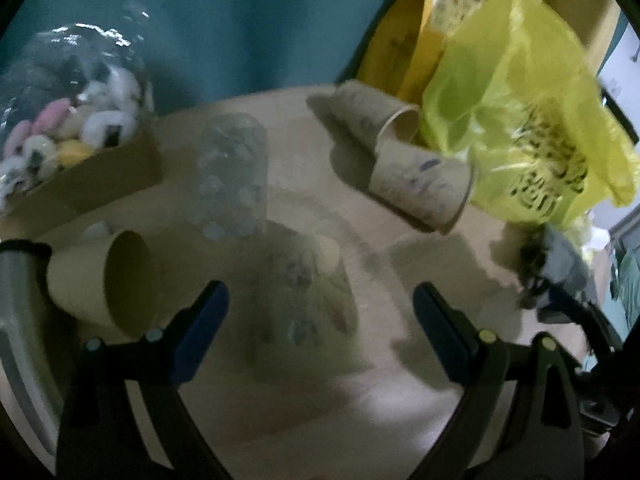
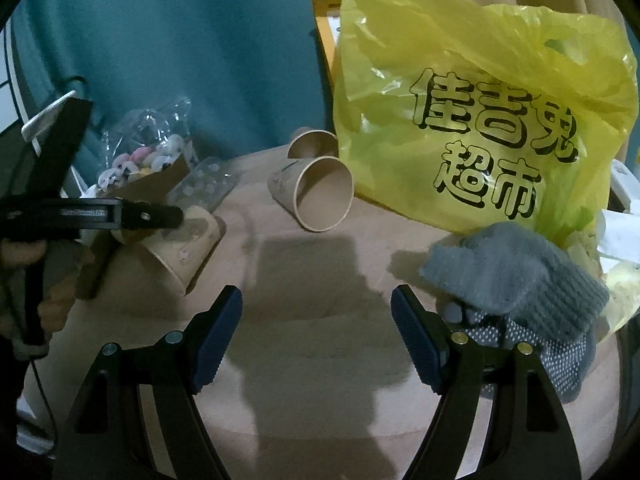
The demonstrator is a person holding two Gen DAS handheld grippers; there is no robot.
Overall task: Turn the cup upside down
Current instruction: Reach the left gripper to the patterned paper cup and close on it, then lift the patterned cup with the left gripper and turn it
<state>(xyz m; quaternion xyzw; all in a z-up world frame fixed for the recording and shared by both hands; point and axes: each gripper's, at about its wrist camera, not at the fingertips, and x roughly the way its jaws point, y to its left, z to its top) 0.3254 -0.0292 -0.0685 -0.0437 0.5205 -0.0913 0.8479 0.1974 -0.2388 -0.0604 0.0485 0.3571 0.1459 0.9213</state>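
A brown paper cup point(image 1: 308, 292) stands upside down on the table between my left gripper's open fingers point(image 1: 320, 320), blurred. The right wrist view shows this cup point(image 2: 180, 244) under the left gripper's tip point(image 2: 160, 216), tilted. A second cup point(image 1: 100, 280) lies on its side at the left. Two more cups point(image 1: 420, 184) point(image 1: 372, 116) lie on their sides at the back; the right wrist view shows them too point(image 2: 316, 196) point(image 2: 312, 144). My right gripper point(image 2: 316, 332) is open and empty over bare table.
A yellow plastic bag point(image 2: 480, 120) stands at the back right. A grey glove point(image 2: 520, 280) lies by the right gripper. A cardboard box of sweets point(image 1: 80, 148) and a clear plastic tray point(image 1: 232, 176) sit at the left. A teal curtain point(image 2: 200, 60) hangs behind.
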